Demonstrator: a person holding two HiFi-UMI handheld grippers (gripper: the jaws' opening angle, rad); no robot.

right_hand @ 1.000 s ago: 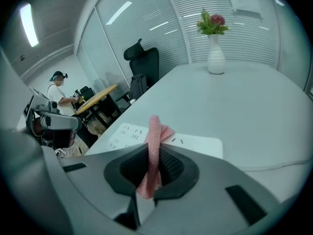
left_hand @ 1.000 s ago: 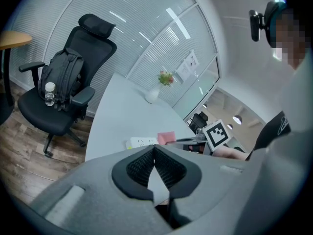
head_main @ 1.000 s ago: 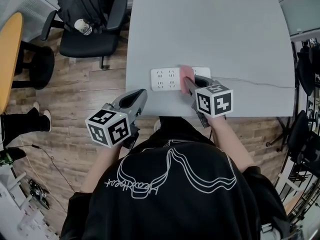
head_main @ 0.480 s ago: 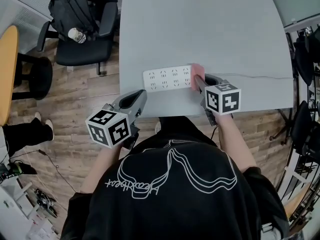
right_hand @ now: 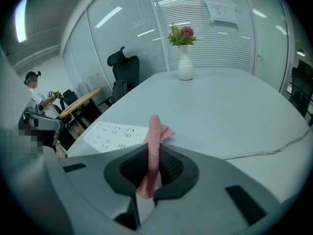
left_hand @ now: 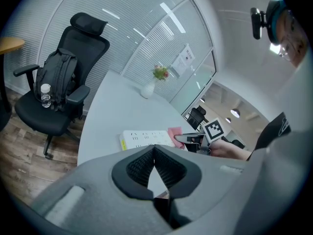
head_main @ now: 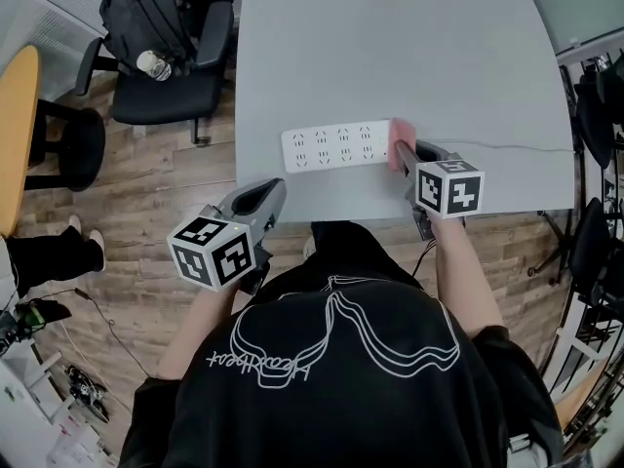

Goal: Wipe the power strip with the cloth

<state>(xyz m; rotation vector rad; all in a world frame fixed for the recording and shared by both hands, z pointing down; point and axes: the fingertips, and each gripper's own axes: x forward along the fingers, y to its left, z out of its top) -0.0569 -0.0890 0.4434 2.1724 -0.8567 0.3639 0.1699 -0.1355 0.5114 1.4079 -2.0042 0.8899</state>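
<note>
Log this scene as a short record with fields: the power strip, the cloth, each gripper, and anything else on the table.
power strip: white, flat on the table, near its front edge
cloth: pink, at the strip's right end
right gripper: shut on the cloth
left gripper: jaws together, empty
also on table: vase with flowers, far end
</note>
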